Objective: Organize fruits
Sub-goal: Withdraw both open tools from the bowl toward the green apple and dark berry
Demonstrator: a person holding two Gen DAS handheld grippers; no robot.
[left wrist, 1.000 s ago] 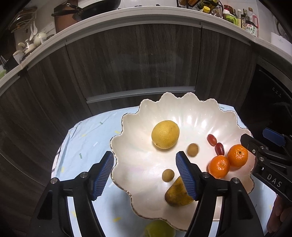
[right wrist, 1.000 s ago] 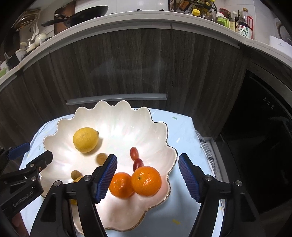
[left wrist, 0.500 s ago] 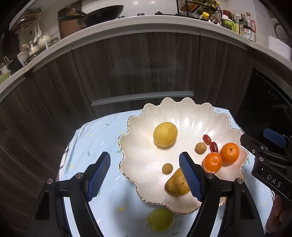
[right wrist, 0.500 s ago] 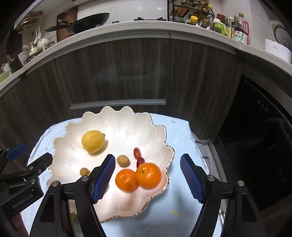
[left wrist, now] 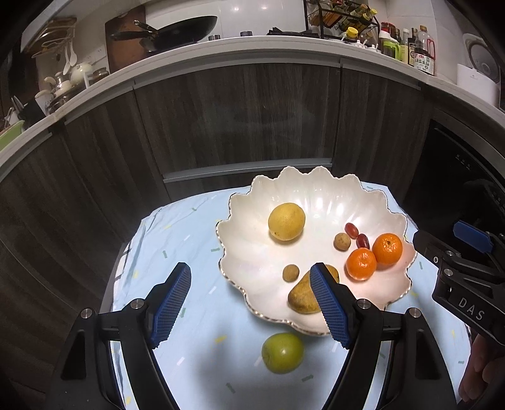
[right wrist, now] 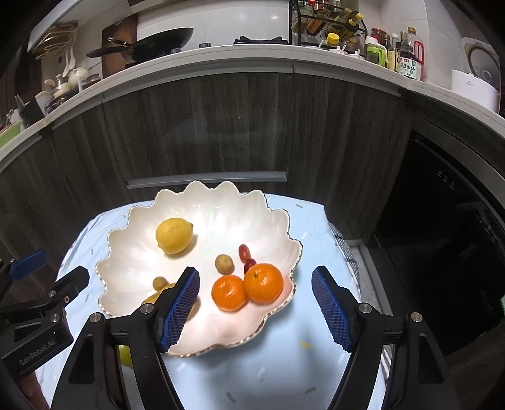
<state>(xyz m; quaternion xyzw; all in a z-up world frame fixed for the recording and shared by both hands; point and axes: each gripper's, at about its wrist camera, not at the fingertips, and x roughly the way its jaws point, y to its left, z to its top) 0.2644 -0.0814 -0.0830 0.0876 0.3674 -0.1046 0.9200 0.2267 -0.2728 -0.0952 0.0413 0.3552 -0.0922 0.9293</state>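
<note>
While most fruit already lay in the scalloped bowl [left wrist: 391, 214], one green fruit [left wrist: 282, 352] remained on the tablecloth [left wrist: 176, 233] beside it; left gripper [left wrist: 251, 304] and right gripper [right wrist: 255, 307] stood apart, empty.

home kitchen | countertop [left wrist: 252, 50] | frying pan [left wrist: 180, 28] | sauce bottles [left wrist: 423, 56] | dark cabinets [left wrist: 236, 120]

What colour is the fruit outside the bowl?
Green apple, clearest in the left wrist view.
</note>
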